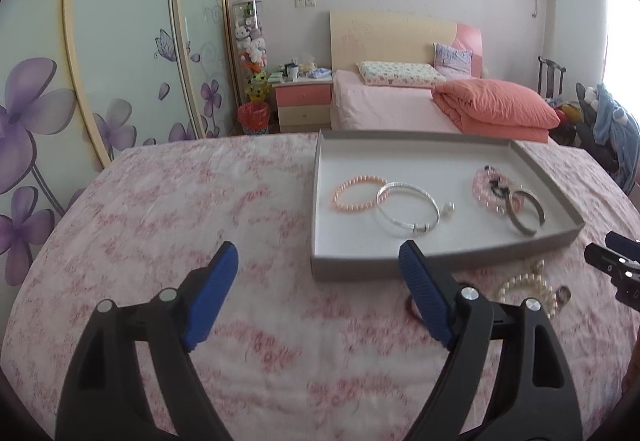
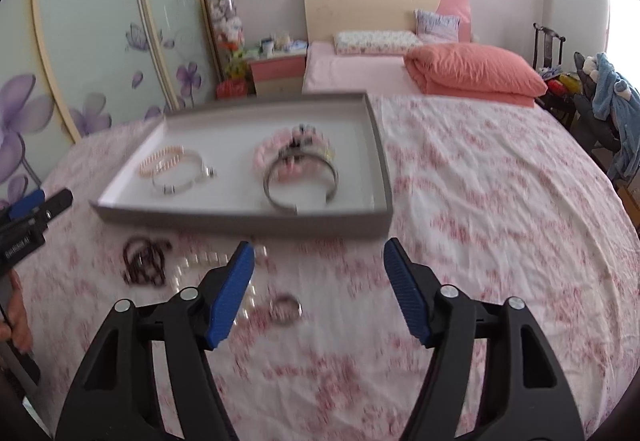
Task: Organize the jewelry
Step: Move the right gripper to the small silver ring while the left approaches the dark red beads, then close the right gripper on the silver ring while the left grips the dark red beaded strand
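A grey tray (image 1: 400,267) (image 2: 240,223) lies on the pink floral cloth. It holds a pink bead bracelet (image 1: 356,195), a silver bangle (image 1: 408,209), a pearl (image 1: 450,208), a pink chunky bracelet (image 1: 490,189) and a grey cuff (image 1: 525,216) (image 2: 300,181). In front of the tray lie a pearl bracelet (image 1: 528,287) (image 2: 196,261), a dark bead bracelet (image 2: 144,261) and a small ring (image 2: 286,309). My left gripper (image 1: 318,257) is open and empty, left of the tray's near edge. My right gripper (image 2: 320,253) is open and empty above the cloth, right of the loose pieces.
The cloth-covered table (image 1: 160,221) is round, with its edge curving away at left and right. Behind it stand a bed (image 1: 400,105), a nightstand (image 1: 304,101), wardrobe doors (image 1: 100,61) and a chair with clothes (image 1: 604,121).
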{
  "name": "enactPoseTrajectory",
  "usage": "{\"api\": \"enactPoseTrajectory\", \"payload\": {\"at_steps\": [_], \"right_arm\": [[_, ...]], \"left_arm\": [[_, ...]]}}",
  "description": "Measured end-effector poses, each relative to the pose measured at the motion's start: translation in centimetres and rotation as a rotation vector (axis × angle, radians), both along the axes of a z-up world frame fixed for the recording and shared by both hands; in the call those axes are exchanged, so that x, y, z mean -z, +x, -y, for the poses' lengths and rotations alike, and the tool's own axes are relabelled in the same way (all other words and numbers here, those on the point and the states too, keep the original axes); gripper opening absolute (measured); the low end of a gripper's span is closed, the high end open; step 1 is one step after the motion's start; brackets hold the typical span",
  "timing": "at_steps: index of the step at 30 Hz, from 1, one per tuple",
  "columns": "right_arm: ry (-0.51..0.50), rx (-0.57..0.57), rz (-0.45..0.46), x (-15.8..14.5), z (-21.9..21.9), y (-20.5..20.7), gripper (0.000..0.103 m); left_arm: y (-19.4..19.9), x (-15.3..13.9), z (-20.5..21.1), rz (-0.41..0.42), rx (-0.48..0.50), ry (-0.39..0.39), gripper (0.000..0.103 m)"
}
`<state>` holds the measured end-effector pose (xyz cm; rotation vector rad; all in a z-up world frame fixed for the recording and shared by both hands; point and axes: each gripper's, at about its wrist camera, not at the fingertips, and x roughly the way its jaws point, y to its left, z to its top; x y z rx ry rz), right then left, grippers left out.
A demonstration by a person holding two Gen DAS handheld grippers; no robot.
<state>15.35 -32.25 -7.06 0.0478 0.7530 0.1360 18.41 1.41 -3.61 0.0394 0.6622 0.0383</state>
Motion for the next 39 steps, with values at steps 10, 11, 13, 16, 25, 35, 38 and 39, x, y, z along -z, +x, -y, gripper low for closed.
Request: {"api": "enactPoseTrajectory", "payload": {"at_steps": [10,11,13,16,25,35,38,39], "right_arm": [[-0.095,-0.115,-0.122,3.4,-2.2,-0.6,0.041],[-0.096,-0.114,-0.122,3.4,-2.3,-0.5,0.04],[-0.095,-0.116,-0.124,3.4,-2.5,-0.1,0.037],[-0.099,-0.121,-0.118,3.3,-2.8,0.4,0.033],[-0.071,0.039,-0.119,3.4,-0.2,0.4,0.023],[-0.059,0.071,-0.113,3.5,1.0,0.7,0.023],[-0.054,0.07,-0.114,3.6,1.1,0.7,0.023],[-0.053,0.07,-0.114,3.6,1.1,0.7,0.023]], "left_arm": [[-0.9,1.3,-0.2,-0.047,0.027,-0.006,0.083],[-1.0,1.3,-0.1,-0.047,0.031,-0.004,0.083],[-1.0,1.4,0.0,-0.048,0.037,0.0,0.084],[-1.0,1.5,0.2,-0.053,0.044,0.002,0.084],[-1.0,2.0,1.9,-0.081,0.108,-0.003,0.087],[-0.1,4.3,6.9,-0.199,0.314,0.037,0.088],[0.3,5.3,8.0,-0.231,0.339,0.077,0.088],[0.6,5.6,8.3,-0.242,0.343,0.084,0.088]]}}
